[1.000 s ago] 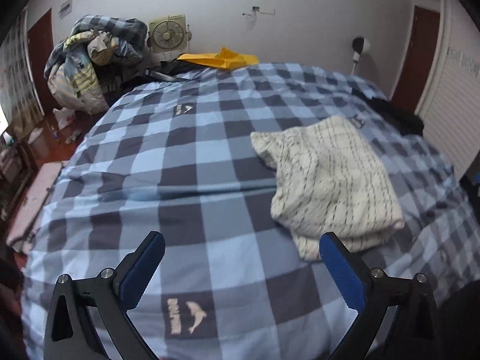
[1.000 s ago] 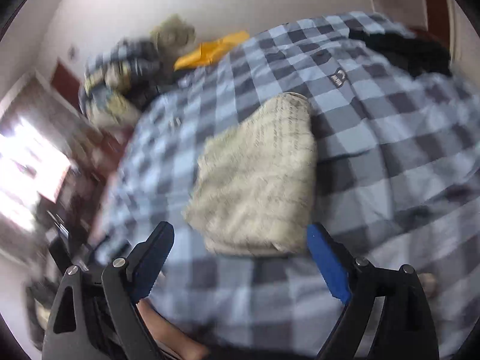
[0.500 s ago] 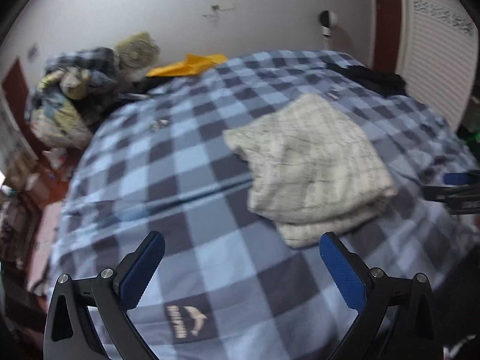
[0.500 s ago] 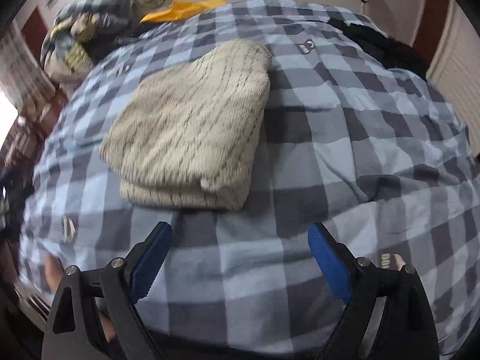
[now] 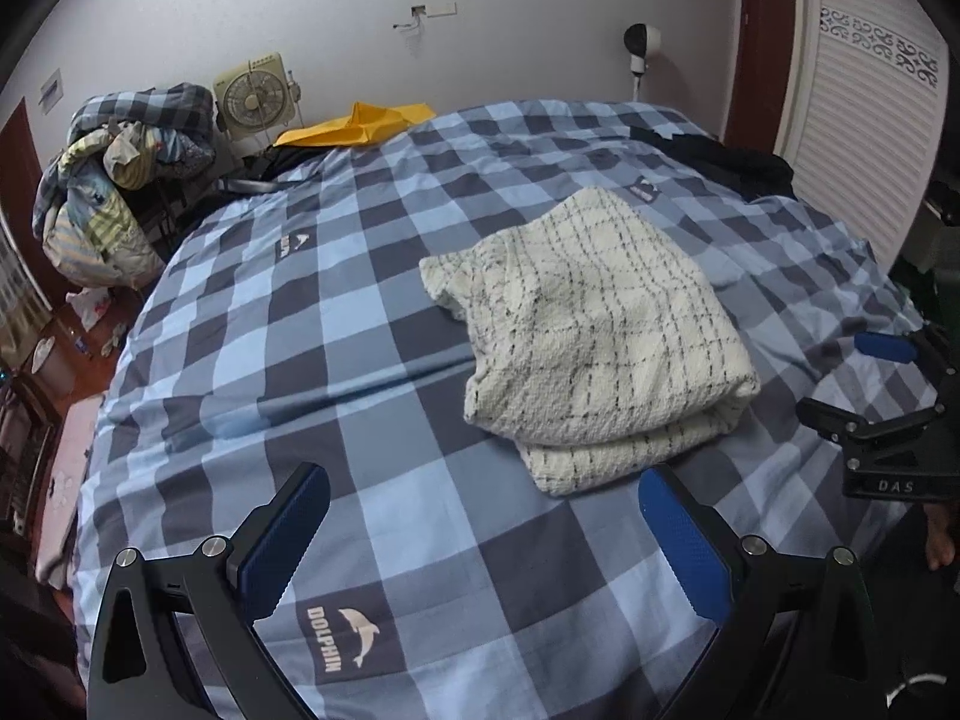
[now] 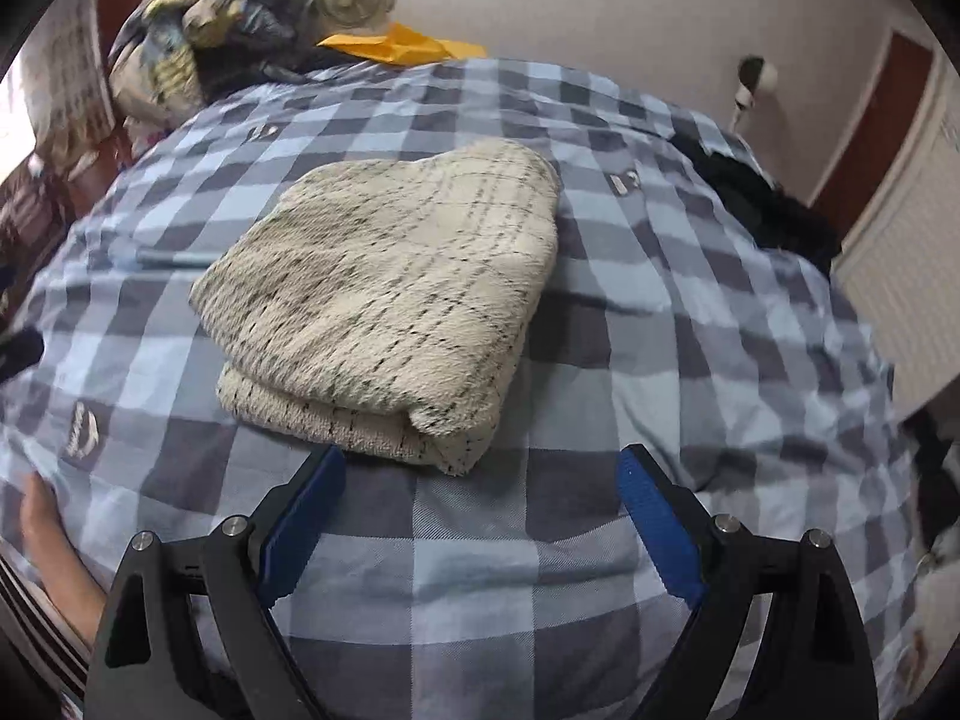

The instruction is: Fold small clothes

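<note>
Since a second ago both cams have swung around, and my right gripper has dropped lower toward the bed, so the folded cream sweater now fills the middle of the right wrist view instead of sitting blurry up in the frame. Over on the left wrist view the sweater has slid from right of centre to pretty much centre-right, and the right gripper now pokes in at the right edge, which it didn't before.

So where things sit: sweater is folded into a chunky stack, lying flat on the blue checked bedspread, near the lower edge of the bed. Its folded corner sits just above my right gripper's blue pads in the right view, not between them as far as I can see, and not touching.

Both claws are spread wide with nothing in them. Left gripper hangs over bare bedspread at the bottom of its frame, sweater just up and right of it.

Background stuff: yellow cloth at the top centre, pile of bedding upper left with a small fan beside it, dark clothes upper right. A hand shows at the lower left edge of the right view.
</note>
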A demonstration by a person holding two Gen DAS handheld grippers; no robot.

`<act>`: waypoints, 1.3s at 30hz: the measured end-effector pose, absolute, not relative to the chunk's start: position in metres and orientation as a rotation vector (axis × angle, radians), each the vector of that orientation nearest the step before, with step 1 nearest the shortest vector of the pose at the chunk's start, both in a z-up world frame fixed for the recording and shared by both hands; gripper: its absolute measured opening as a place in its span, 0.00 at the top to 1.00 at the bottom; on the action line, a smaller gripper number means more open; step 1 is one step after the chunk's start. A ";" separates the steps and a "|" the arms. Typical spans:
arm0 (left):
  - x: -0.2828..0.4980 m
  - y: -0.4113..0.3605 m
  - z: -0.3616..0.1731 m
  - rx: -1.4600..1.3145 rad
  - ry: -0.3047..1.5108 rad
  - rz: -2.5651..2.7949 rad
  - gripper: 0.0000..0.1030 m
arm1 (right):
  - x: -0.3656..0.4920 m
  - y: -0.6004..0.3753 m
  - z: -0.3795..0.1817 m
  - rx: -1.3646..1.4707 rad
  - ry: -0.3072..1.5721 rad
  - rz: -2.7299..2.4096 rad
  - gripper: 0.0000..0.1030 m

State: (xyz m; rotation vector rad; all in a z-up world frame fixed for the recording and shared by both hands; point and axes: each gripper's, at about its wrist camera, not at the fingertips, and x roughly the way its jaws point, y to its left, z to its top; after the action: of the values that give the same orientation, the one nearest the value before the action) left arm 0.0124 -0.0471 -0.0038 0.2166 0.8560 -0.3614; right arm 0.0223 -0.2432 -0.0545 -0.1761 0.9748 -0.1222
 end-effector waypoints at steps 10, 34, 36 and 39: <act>0.015 -0.041 -0.002 0.152 0.883 -0.362 0.00 | 0.025 -0.246 -0.055 -0.187 0.969 -0.156 0.13; 0.013 -0.041 0.002 0.181 0.853 -0.352 0.00 | 0.022 -0.241 -0.053 -0.195 0.949 -0.167 0.13; 0.013 -0.042 0.003 0.187 0.851 -0.352 0.00 | 0.022 -0.241 -0.053 -0.197 0.949 -0.167 0.13; 0.013 -0.043 0.002 0.194 0.847 -0.346 0.00 | 0.021 -0.241 -0.052 -0.197 0.948 -0.166 0.13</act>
State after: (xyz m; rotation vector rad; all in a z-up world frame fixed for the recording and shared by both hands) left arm 0.0125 -0.0427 0.0020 0.1943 0.8469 -0.3464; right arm 0.0214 -0.2407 -0.0520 -0.1973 0.9482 -0.1662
